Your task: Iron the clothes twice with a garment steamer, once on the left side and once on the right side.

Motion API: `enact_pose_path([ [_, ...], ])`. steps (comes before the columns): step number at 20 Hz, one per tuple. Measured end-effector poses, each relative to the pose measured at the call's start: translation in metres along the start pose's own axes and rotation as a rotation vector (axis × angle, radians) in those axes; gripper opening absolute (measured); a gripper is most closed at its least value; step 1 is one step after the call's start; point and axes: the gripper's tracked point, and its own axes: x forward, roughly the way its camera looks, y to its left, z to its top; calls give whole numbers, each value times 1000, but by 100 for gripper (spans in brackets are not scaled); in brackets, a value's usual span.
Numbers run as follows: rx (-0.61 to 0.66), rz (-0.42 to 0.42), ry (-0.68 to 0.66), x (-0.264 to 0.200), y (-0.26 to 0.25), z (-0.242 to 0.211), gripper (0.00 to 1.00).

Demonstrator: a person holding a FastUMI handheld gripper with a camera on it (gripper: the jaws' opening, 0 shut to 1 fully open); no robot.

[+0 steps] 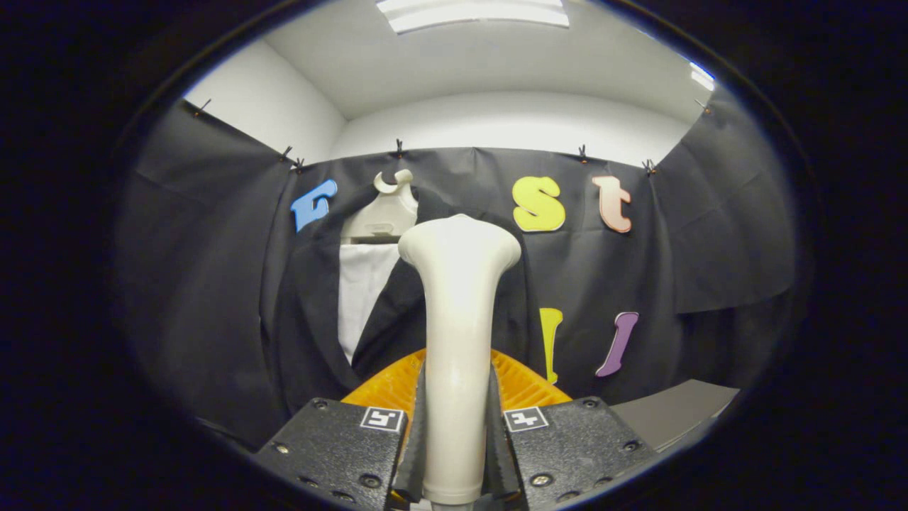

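A black jacket (312, 298) over a white shirt (362, 291) is hanging on a white hanger (383, 209) at far left. The gripper (455, 440) is clamping the cream garment steamer (457, 319) upright, both fingers pressing its handle, near an orange ribbed object (528, 387)

The tongs (457, 433) clamp the upright steamer (457, 319) before the hanging dark jacket (312, 298).
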Motion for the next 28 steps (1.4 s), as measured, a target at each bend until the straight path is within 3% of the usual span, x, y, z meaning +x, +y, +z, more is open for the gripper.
enact_pose_path([
  [28, -64, 24, 340, -74, 1, -219, 38],
])
